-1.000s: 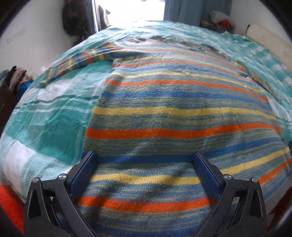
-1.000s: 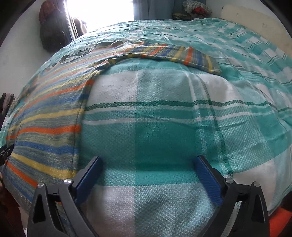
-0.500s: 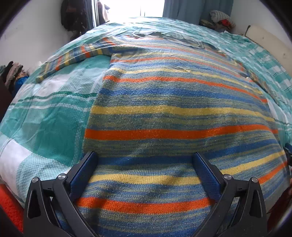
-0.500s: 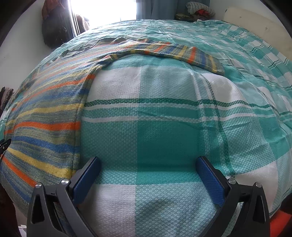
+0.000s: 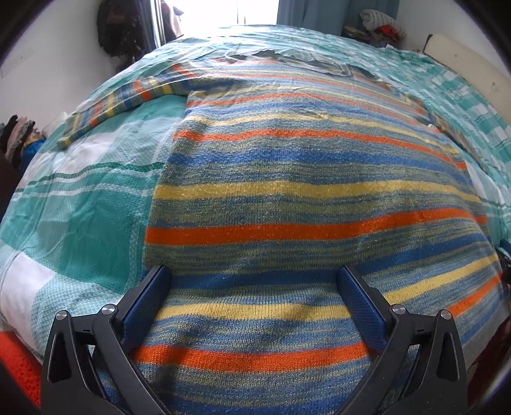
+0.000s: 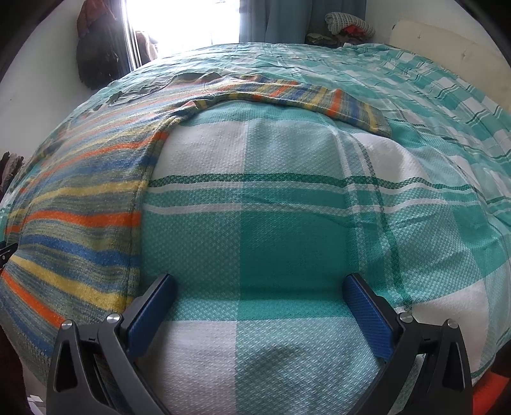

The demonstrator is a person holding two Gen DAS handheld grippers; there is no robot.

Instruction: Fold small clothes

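A striped knit sweater [image 5: 303,204] in orange, blue, yellow and green lies flat on a teal-and-white checked bed cover [image 5: 80,223]. Its left sleeve [image 5: 121,105] stretches out to the far left. My left gripper [image 5: 254,281] hovers open over the sweater's lower hem, with nothing between its fingers. In the right wrist view the sweater's body [image 6: 80,204] lies at the left and its right sleeve [image 6: 319,99] runs across the far part of the bed. My right gripper [image 6: 258,287] stands open over the bare bed cover [image 6: 287,223], just right of the sweater's side edge.
A bright window [image 6: 182,22] and blue curtains [image 6: 303,19] stand behind the bed. Dark clothes hang at the far left wall [image 6: 95,54]. A pile of clothes [image 6: 348,27] sits at the far right corner. Something orange [image 5: 19,357] lies below the bed's near edge.
Both grippers have tilted or drawn back a little, so the bed's far end and the window show more. The sweater lies as before. Both stay open.
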